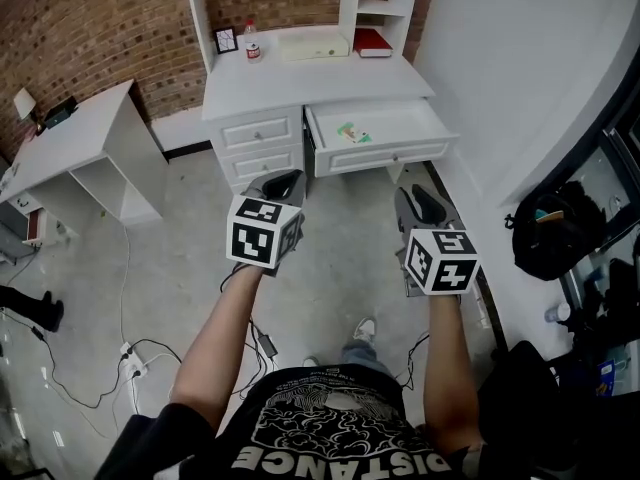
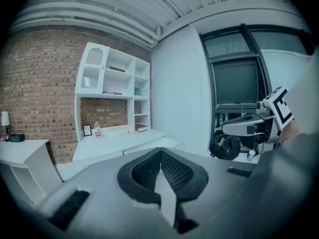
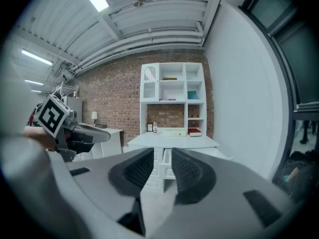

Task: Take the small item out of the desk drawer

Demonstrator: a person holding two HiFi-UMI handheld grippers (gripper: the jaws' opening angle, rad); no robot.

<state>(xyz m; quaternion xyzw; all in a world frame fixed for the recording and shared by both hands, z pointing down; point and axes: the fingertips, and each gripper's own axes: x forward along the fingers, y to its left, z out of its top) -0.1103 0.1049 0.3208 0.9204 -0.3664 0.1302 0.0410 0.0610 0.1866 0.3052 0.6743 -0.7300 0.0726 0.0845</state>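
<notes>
Both claws are held out over the grey floor, short of a white desk that stands against a brick wall. The left claw is seen in its own view with its ribbed pads brought together at the tips, and nothing is caught between them. The right claw is set narrowly apart, with a slim gap between its pads (the desk's drawer fronts are visible through that gap, well beyond), and nothing is held by it.

The right-hand drawer of the desk is pulled out toward the person. The small item, greenish and white, lies on the drawer's bottom toward its left side, well apart from both claws. The stack of drawers at the left of the desk is closed.

Along the far edge of the tabletop, under the hutch shelves, four things are ranged from left to right: a small dark frame, a bottle with a red label, a flat white box and a red book. A second white table stands at the left, and a black bag lies at the right. Cables trail over the near left of the floor.
</notes>
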